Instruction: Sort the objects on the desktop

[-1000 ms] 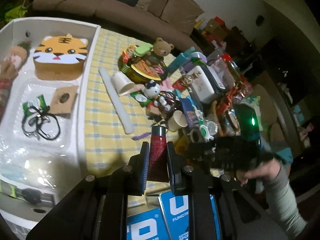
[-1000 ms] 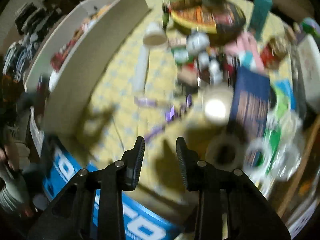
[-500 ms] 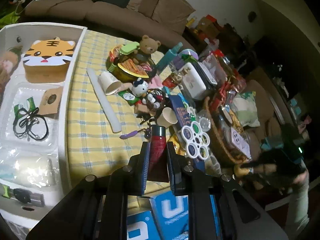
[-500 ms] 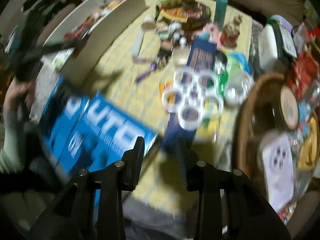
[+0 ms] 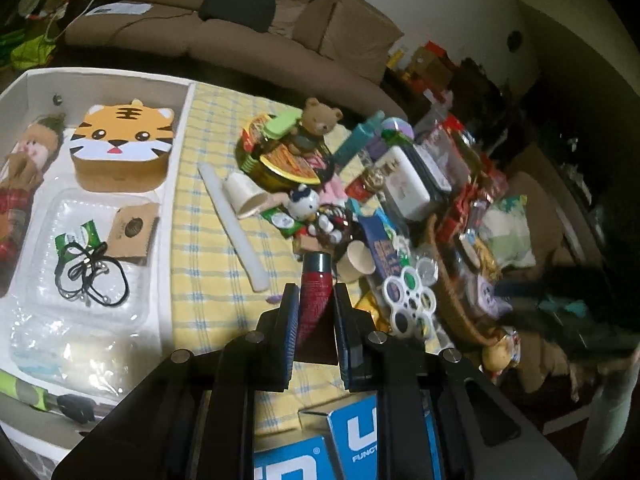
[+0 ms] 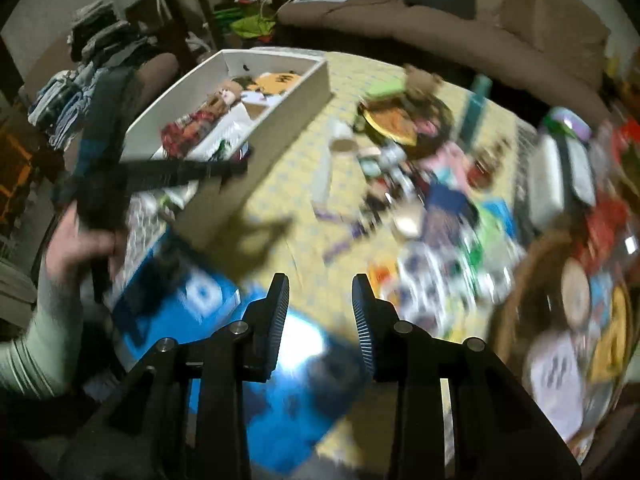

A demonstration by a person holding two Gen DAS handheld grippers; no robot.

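— Two grippers we had in view. The left gripper (image 5: 316,312) was clenched on a dark red tube (image 5: 315,300) with a dark cap, which stood up between the pads, cap pointing away from the camera.

— And where was that tube relative to the table?

— We saw it held above the yellow checked tablecloth (image 5: 208,264), near the front edge, just in front of the heap of clutter. To its left sat the white tray (image 5: 168,184), and inside that we made out the tiger-face box (image 5: 122,148), a doll (image 5: 28,168) along the far left wall, a brown card (image 5: 134,230) and a tangle of black hair ties (image 5: 90,276) on clear plastic.

— What did we find in the heap?

— A long white stick (image 5: 232,220) beside a tipped paper cup (image 5: 244,194), a teddy bear (image 5: 318,122) atop a noodle bowl (image 5: 280,160), a second paper cup (image 5: 358,260), and a white ring-shaped palette (image 5: 410,304) beside a wicker basket (image 5: 456,304).

— And the right gripper (image 6: 321,312)?

— Its jaws stood apart with nothing between them; we saw it hanging above blue boxes (image 6: 224,320) at the table's near edge. That view was blurred. At its left we could see a hand (image 6: 76,248) on the left gripper's handle, and the white tray beyond.
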